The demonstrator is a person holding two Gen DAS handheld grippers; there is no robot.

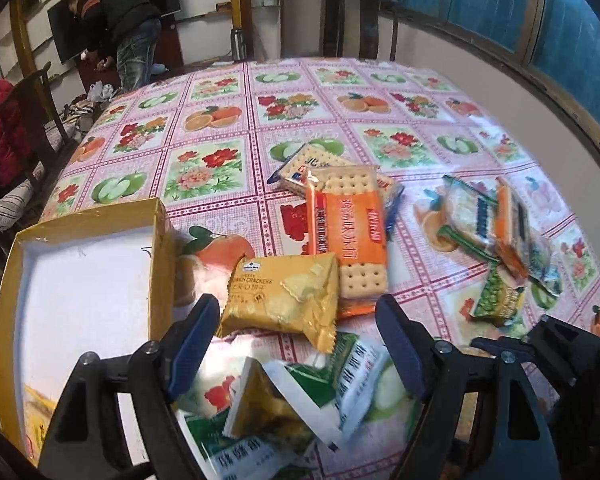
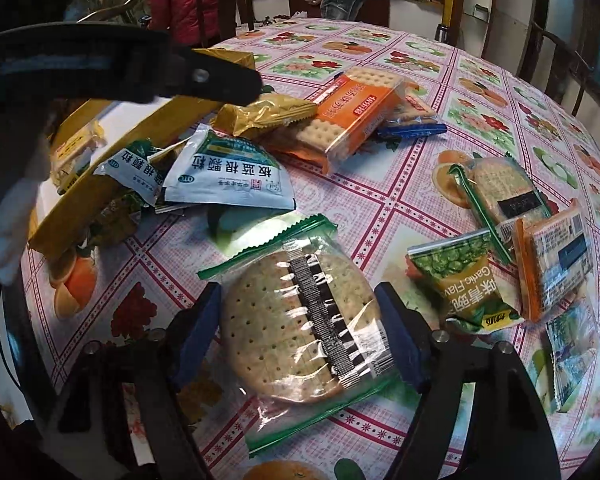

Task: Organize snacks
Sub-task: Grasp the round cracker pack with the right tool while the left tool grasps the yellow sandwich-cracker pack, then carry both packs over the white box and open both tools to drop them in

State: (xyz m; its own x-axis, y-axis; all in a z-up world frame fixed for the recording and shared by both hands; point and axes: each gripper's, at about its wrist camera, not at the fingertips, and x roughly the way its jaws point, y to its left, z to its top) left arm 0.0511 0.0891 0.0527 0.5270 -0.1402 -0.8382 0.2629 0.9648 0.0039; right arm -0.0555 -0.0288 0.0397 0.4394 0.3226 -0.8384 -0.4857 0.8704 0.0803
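**Beside the yellow box: snack packets across the tabletop**

Around the yellow box (image 1: 156,264), open and white inside, on the floral tabletop (image 1: 228,92): snack packets in a loose scatter. Just right of the box wall, a yellow cheese cracker packet (image 1: 284,296), lying partly over the lower end of an orange soda cracker packet (image 1: 346,236). Behind the orange one, farther from the box, a blue-edged cracker packet (image 1: 300,168). Nearer than the yellow packet, beside the box's near corner, green-and-white sachets (image 1: 352,372) in a small heap with a yellow packet among them. Well right of the box, a cluster of green and orange packets (image 1: 496,224).

Left claw (image 1: 300,344): released, blue pads wide apart, hovering over the sachet heap with the yellow cheese cracker packet just beyond the tips, gripping nothing.

Right claw (image 2: 300,340): also spread, fingers on either side of a round cracker packet (image 2: 300,320) in clear wrap with green edges, far from the box; pads close to the wrap, contact impossible to tell. Right of that packet, a green pea packet (image 2: 460,280) and an orange-edged cracker packet (image 2: 552,260), the latter tilted on edge. Inside the box, in the right wrist view, one pale packet (image 2: 76,148) against the wall. Same view, over the box: the left claw's black body and a white-gloved hand (image 2: 12,232).
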